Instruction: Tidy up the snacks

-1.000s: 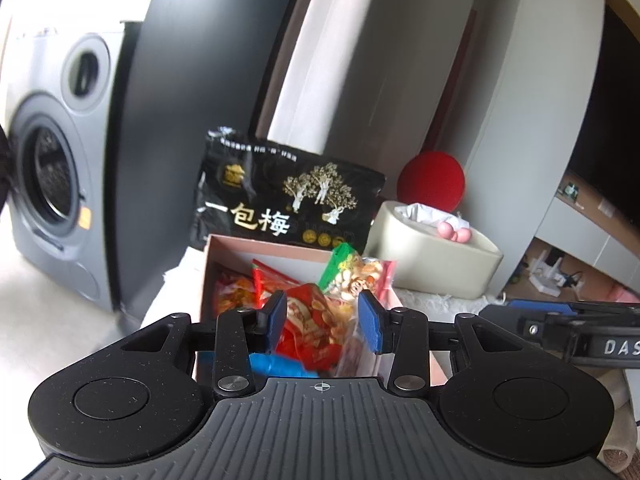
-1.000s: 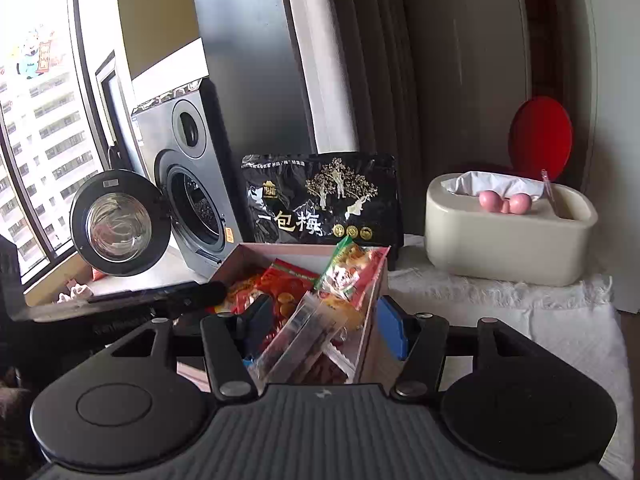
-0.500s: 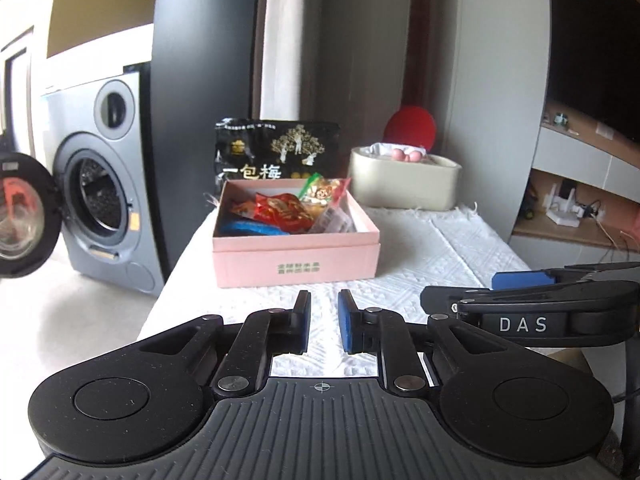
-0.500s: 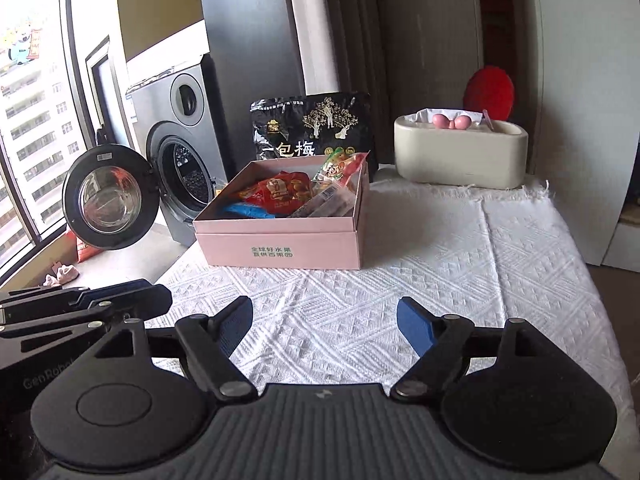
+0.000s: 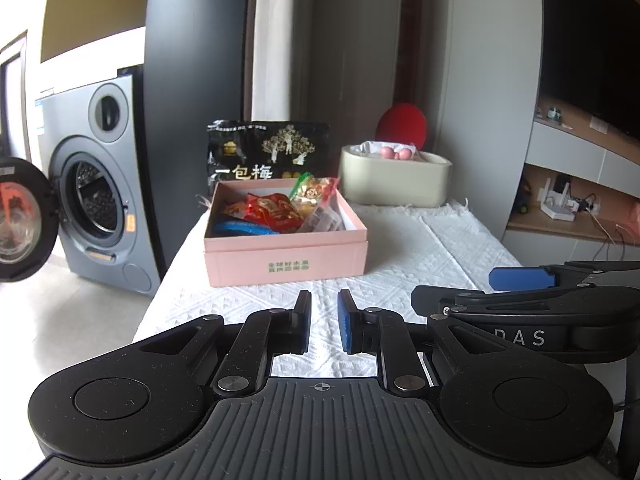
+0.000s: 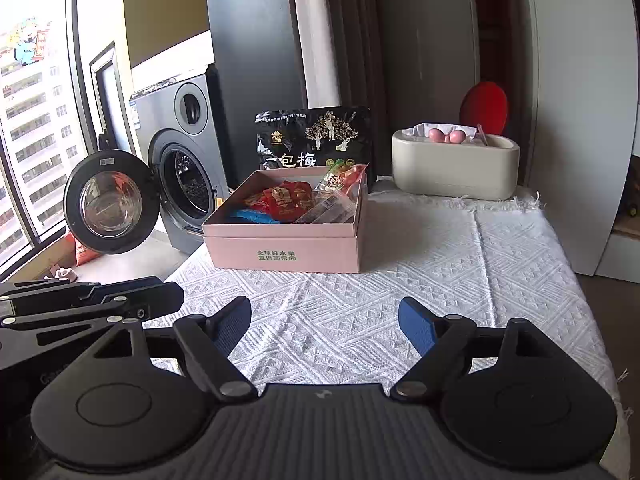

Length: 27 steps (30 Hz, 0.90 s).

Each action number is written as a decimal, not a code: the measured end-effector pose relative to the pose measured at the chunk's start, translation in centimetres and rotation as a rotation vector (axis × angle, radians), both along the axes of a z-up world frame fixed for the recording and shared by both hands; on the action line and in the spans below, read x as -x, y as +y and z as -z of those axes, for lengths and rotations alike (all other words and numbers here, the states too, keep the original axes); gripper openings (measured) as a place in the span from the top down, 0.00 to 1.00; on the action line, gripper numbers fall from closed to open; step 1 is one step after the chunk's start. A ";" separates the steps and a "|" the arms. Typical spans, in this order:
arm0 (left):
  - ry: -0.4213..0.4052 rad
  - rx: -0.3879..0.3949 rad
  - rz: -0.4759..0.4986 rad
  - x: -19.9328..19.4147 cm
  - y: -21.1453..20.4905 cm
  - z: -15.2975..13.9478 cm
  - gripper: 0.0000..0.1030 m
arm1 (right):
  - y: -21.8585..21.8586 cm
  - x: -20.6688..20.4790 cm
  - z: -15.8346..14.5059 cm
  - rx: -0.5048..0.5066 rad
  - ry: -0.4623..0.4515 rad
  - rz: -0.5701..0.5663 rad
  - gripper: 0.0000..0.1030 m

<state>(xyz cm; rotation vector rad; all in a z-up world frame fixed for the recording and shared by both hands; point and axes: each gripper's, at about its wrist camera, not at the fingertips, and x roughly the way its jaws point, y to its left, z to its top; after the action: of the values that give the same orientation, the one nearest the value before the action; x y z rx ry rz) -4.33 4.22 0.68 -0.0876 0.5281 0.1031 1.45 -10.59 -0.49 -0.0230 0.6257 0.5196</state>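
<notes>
Both grippers hover empty over the near end of the table: the left gripper (image 5: 324, 322) is clenched on nothing, the right gripper (image 6: 325, 326) released wide. Well ahead sits the pink box (image 6: 286, 250), snack packets (image 6: 286, 200) inside it. Behind it stands a black bag (image 6: 316, 142), with a cream tissue box (image 6: 454, 168) beside, all on the white cloth (image 6: 440, 280).

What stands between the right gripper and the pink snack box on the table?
Nothing visible. Only bare white tablecloth lies between the right gripper, whose jaws stand open and empty, and the pink snack box. The left gripper sits off to the left side, outside that path.
</notes>
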 end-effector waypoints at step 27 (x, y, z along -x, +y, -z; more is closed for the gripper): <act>0.019 0.013 0.001 0.0 0.1 0.1 0.83 | 0.1 0.0 0.3 0.002 0.013 -0.003 0.21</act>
<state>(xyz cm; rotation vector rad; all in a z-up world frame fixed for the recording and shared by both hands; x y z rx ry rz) -4.36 4.35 0.56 -0.0996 0.5480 0.0997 1.45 -10.47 -0.79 -0.0223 0.6389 0.5228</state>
